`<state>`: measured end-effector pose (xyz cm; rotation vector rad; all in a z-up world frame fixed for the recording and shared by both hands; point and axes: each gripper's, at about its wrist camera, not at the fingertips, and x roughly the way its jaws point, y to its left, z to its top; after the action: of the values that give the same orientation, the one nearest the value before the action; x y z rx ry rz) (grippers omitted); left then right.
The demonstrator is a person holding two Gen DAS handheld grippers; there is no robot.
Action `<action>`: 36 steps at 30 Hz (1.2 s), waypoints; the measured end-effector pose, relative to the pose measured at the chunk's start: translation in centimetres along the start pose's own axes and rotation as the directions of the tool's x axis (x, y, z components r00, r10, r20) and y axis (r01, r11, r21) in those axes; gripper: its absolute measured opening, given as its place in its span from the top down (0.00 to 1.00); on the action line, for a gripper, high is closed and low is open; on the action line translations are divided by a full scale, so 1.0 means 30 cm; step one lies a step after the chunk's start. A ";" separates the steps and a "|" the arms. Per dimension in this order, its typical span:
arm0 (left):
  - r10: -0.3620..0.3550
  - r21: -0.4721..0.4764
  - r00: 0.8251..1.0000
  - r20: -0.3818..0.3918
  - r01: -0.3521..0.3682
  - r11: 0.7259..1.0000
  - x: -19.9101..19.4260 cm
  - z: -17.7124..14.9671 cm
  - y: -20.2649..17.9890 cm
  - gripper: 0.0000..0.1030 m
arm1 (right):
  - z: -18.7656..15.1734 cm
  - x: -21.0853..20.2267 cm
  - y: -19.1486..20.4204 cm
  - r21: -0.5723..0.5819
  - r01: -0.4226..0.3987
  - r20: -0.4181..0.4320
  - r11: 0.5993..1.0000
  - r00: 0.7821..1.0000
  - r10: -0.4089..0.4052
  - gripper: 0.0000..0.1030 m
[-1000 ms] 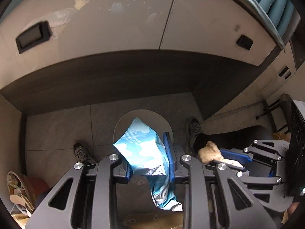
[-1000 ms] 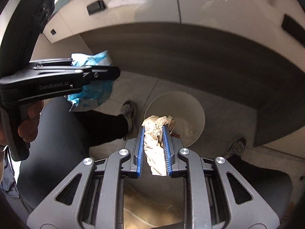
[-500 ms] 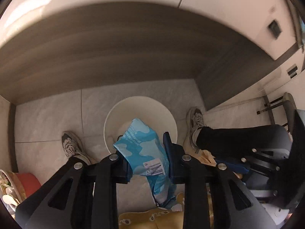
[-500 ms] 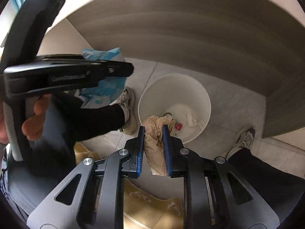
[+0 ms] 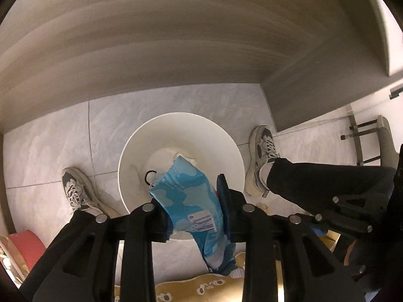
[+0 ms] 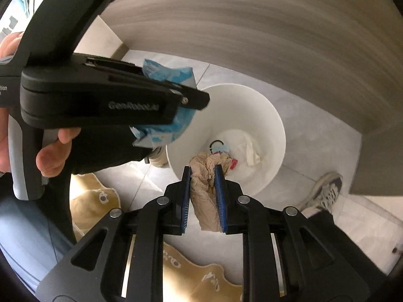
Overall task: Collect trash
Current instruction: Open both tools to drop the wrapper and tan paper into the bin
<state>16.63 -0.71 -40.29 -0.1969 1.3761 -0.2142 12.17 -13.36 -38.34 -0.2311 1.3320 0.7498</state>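
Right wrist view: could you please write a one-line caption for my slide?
Right tongs hold crumpled brown paper above a white bin, beside left tongs gripping a blue wrapper.

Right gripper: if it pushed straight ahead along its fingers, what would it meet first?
Probably the white trash bin. The right gripper, shut on a crumpled brown paper, points into the bin's opening near its front rim; depth is unclear, but nothing else shows in between.

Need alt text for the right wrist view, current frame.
The right gripper clamps a crumpled brown paper napkin above a white bin holding trash. At left, the left gripper grips a blue wrapper.
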 end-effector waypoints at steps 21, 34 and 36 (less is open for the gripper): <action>0.049 -0.097 0.999 -0.007 -0.050 0.994 0.049 0.029 0.121 0.13 | 0.050 0.081 0.017 -0.015 -0.027 -0.037 1.000 0.999 0.027 0.83; 0.134 -0.192 0.990 0.045 -0.123 0.974 -0.002 0.027 0.214 0.06 | 0.042 0.116 -0.025 0.057 0.100 -0.037 0.993 0.995 -0.098 0.05; 0.146 -0.209 0.988 0.055 -0.131 0.969 -0.016 0.029 0.223 0.06 | 0.040 0.107 -0.036 0.063 0.117 -0.031 0.991 0.993 -0.115 0.05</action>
<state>17.63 5.88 -41.44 -0.2757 1.3354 0.0515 13.93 -12.34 -41.31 -0.2659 1.3543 0.6066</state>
